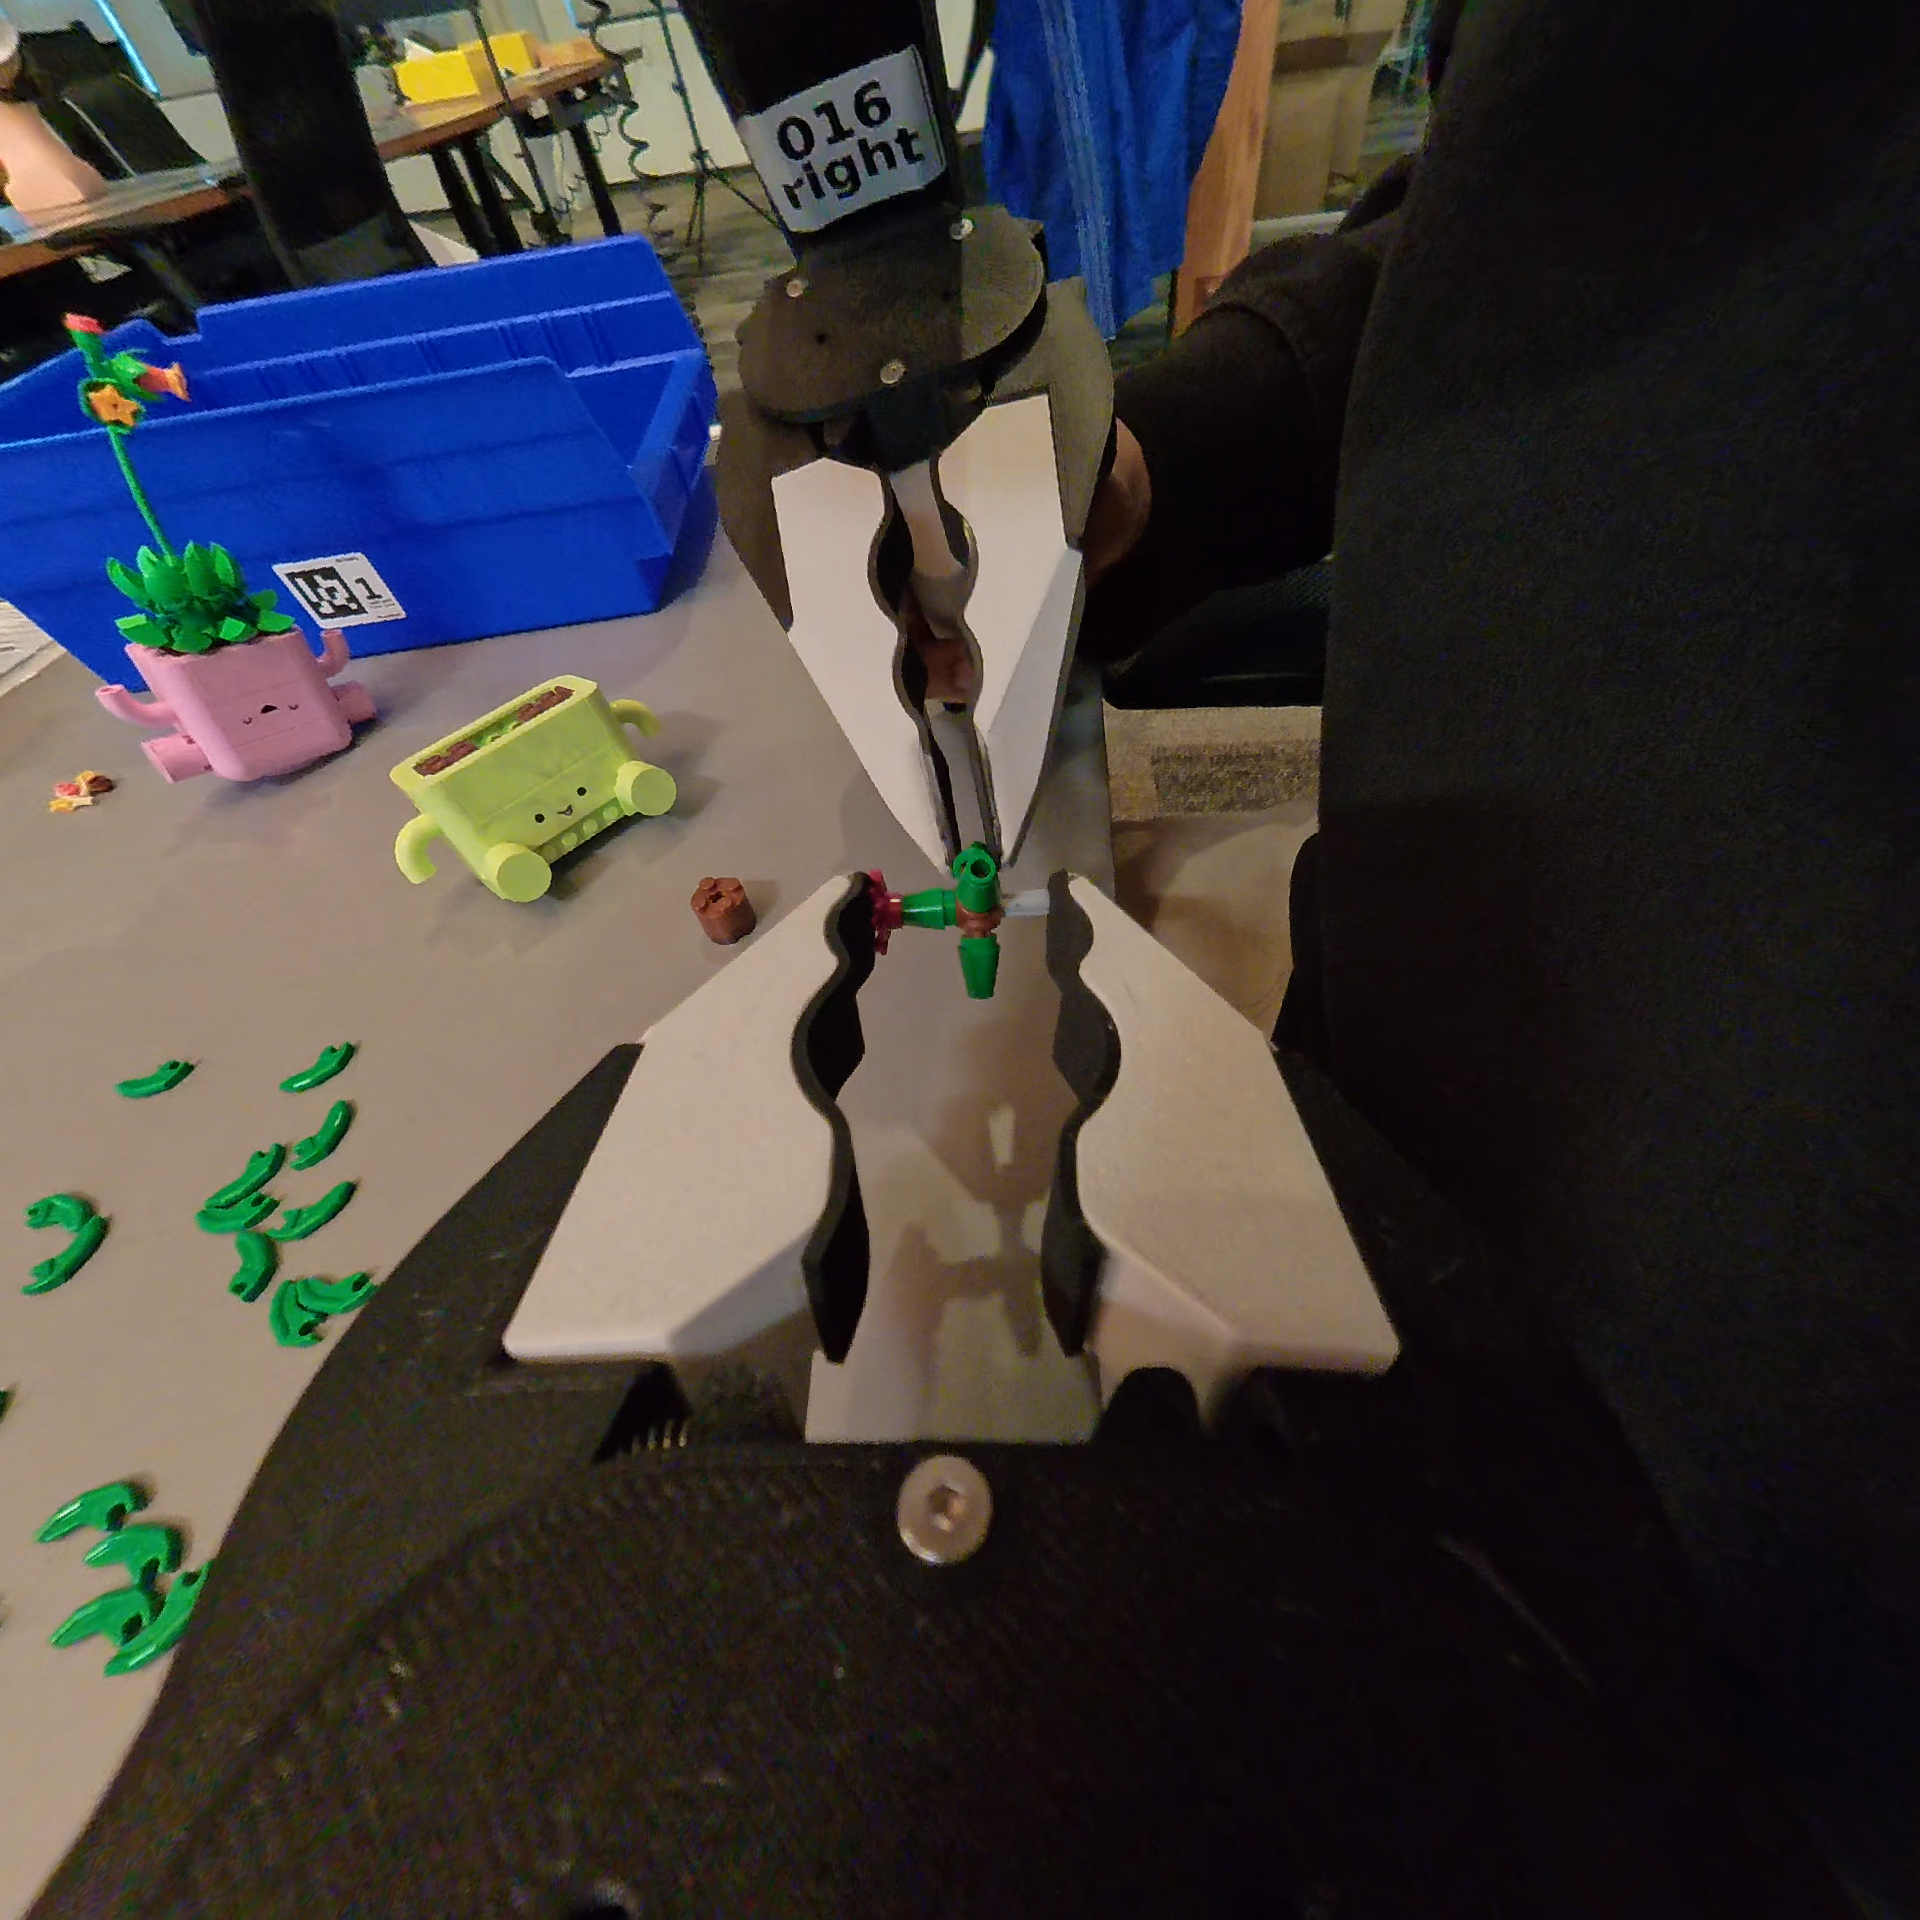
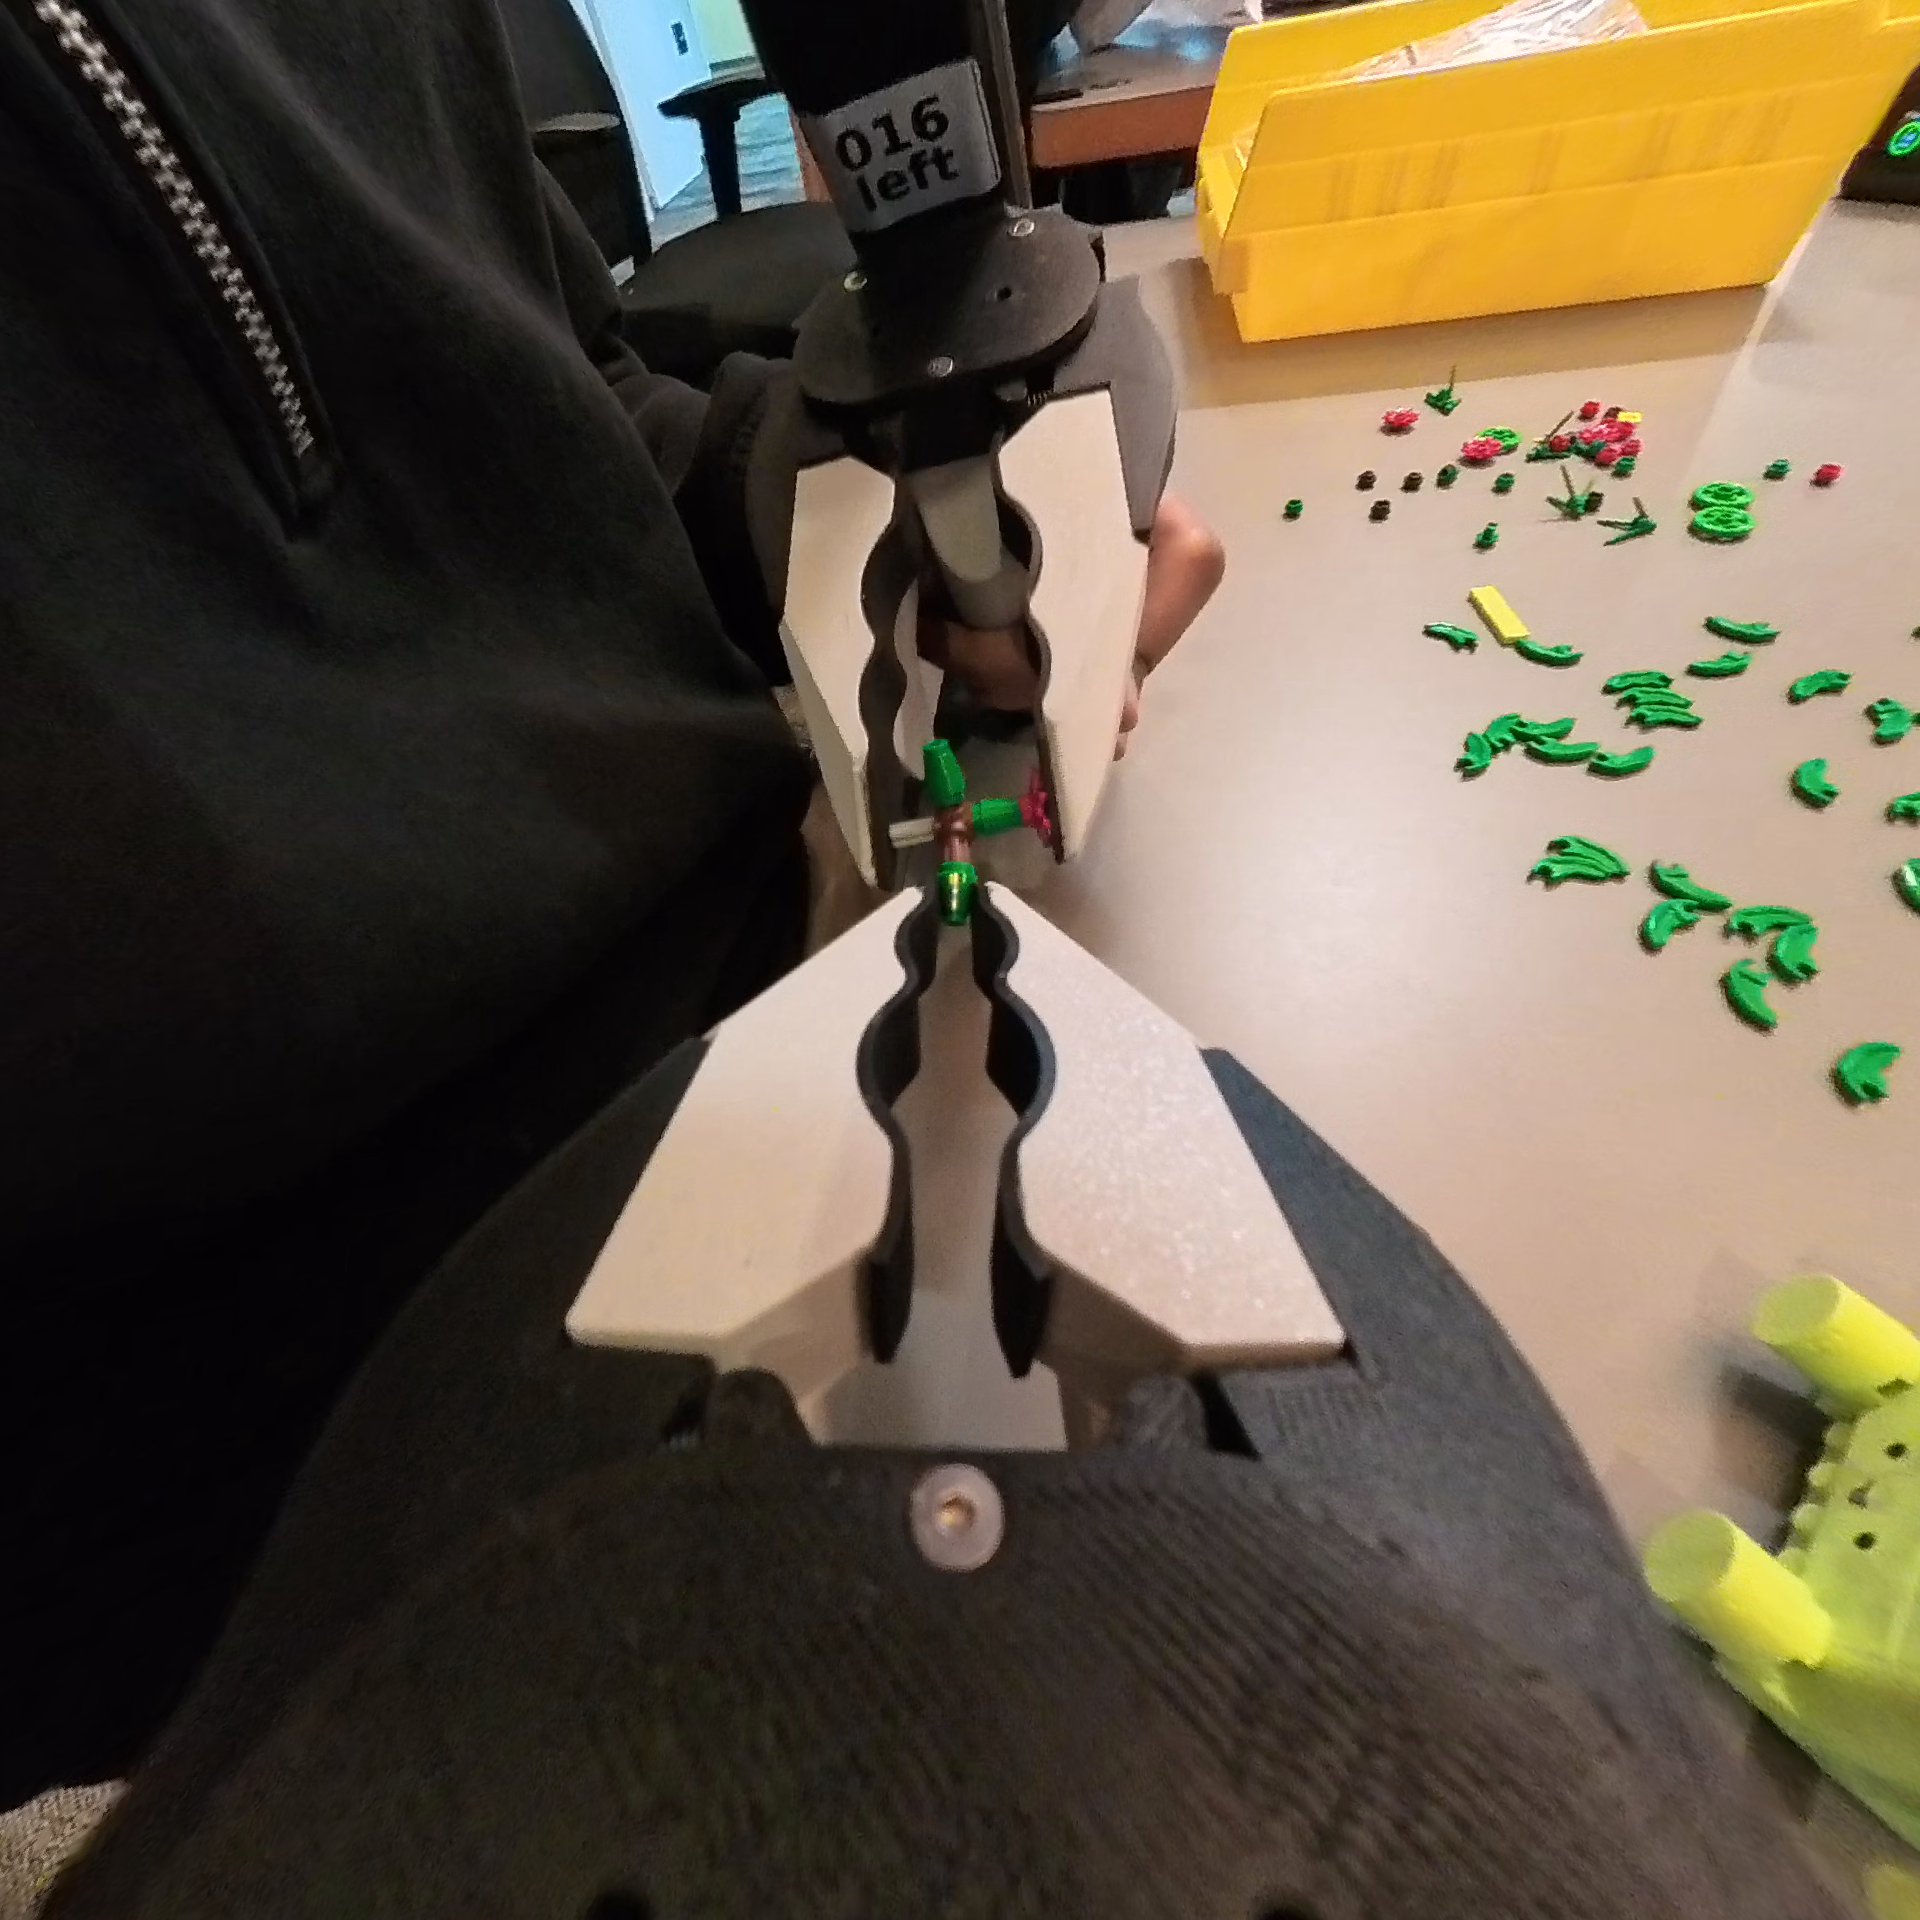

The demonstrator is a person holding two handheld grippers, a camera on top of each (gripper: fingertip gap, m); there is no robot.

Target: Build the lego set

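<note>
A small flower stem piece [image 1: 925, 909], a brown hub with green cones, a dark red flower and a light grey pin, hangs in the air above the table. My left gripper [image 1: 961, 894] is shut on it end to end, flower against one fingertip, pin against the other. It also shows in the right wrist view [image 2: 987, 816], held by the left gripper [image 2: 966, 831]. My right gripper [image 2: 954, 902] meets it tip to tip and is shut on one green cone [image 2: 954, 891] of the stem piece. The right gripper [image 1: 971, 854] comes from above in the left wrist view.
A pink pot with a plant [image 1: 244, 707], a lime pot on its side [image 1: 530, 790], a brown round brick [image 1: 722, 909], loose green leaves [image 1: 270, 1205] and a blue bin [image 1: 364, 447] lie left. A yellow bin [image 2: 1507, 187], small flower parts [image 2: 1590, 436] and more leaves [image 2: 1662, 707] lie right. A person in black is close. The tips of both grippers are at nearly the same place.
</note>
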